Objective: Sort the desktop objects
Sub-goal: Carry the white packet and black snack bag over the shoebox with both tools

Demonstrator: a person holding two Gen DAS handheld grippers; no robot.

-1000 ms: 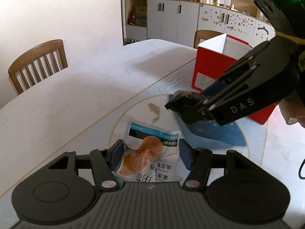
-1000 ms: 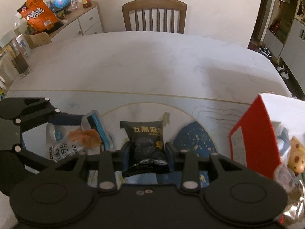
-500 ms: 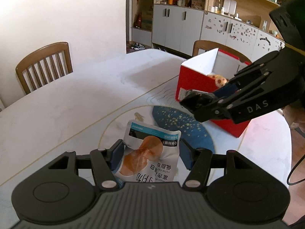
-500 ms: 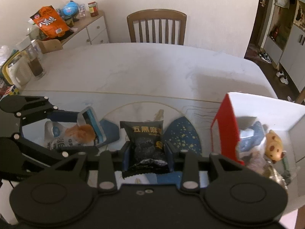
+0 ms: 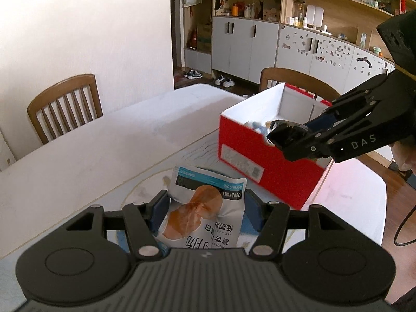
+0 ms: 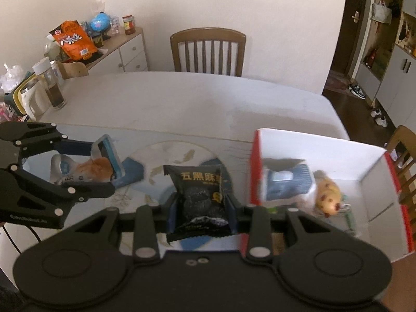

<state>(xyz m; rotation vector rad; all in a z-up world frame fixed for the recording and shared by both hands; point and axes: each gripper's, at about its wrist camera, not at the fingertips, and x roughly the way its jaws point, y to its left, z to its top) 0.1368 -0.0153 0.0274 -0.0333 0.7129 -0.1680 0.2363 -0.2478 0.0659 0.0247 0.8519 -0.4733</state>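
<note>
Where pale walls and grey cabinets (image 5: 244, 44) ring the room, a white bench (image 6: 182, 98) carries a red box (image 5: 262, 153) — the left claw (image 5: 205, 208) grips a white snack pouch (image 5: 205, 213), the right claw (image 6: 201, 208) a black sesame packet (image 6: 200, 192) beside the box.

- My left wrist view is bright: daylight washes the table (image 5: 109, 140) at centre
- My right wrist view is dimmer, with the red box (image 6: 325, 182) at right smeared by motion blur
- Fisheye bending curves both frames' edges, and corners go dark
</note>
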